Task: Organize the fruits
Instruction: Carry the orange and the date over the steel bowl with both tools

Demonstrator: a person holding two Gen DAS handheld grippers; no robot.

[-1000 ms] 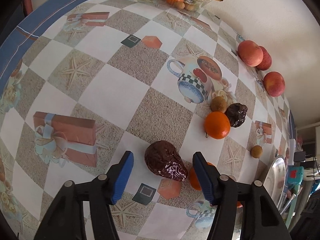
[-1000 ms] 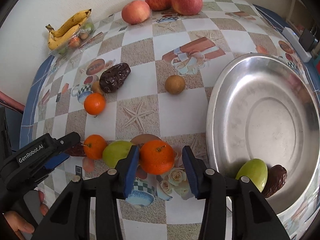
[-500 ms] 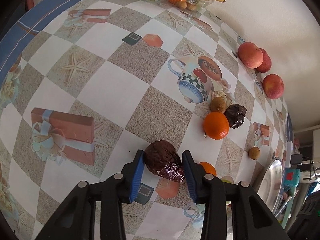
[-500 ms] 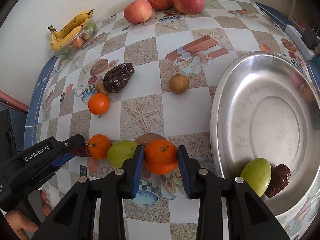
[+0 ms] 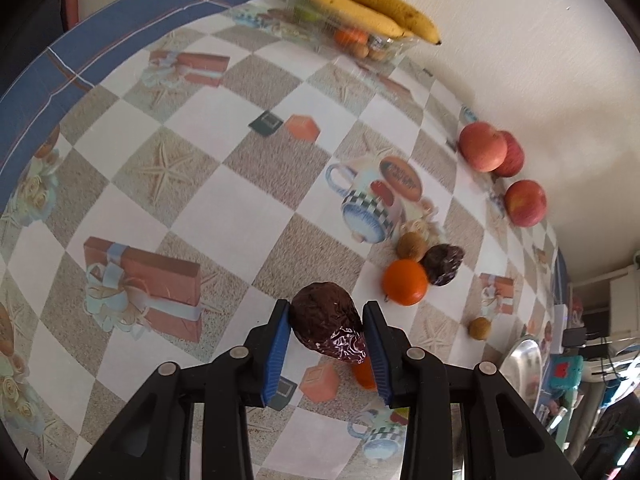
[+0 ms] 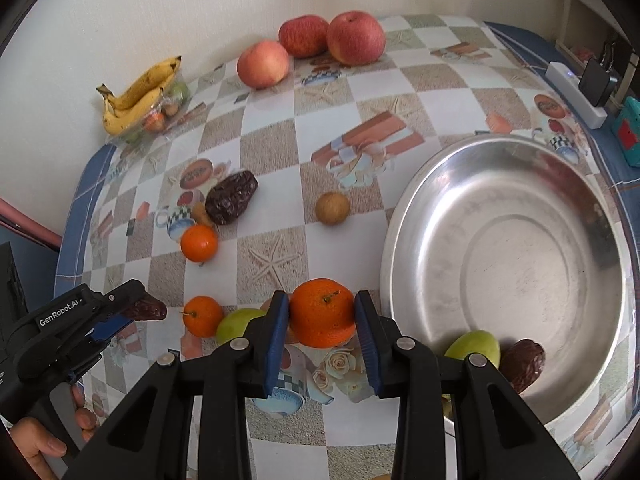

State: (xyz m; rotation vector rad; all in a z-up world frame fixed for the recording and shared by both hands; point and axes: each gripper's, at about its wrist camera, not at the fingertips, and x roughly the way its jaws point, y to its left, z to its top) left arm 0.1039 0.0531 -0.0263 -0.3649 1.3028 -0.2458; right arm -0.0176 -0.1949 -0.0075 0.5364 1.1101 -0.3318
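Observation:
My left gripper (image 5: 326, 334) is shut on a dark wrinkled date (image 5: 326, 326), held just above the checked tablecloth. In the right wrist view that same left gripper (image 6: 132, 312) shows at the lower left with the date (image 6: 150, 311) poking from its tips. My right gripper (image 6: 321, 320) is shut on an orange (image 6: 322, 318), beside the steel bowl (image 6: 516, 184). A green fruit (image 6: 476, 347) and a date (image 6: 522, 362) lie in the bowl. On the cloth lie a small orange (image 6: 203, 316), a green fruit (image 6: 236, 323), another orange (image 6: 199, 243), a date (image 6: 231, 202) and a brown round fruit (image 6: 331, 208).
Three apples (image 6: 332, 38) sit by the wall at the back. Bananas (image 6: 138, 94) rest on a clear box of small fruit at the back left. A white power strip (image 6: 576, 90) lies at the table's right edge. A hand (image 6: 44, 440) holds the left gripper's handle.
Both grippers have gone from open to shut: the left on the date, the right on the orange. Both fruits now sit slightly lifted between the pads.

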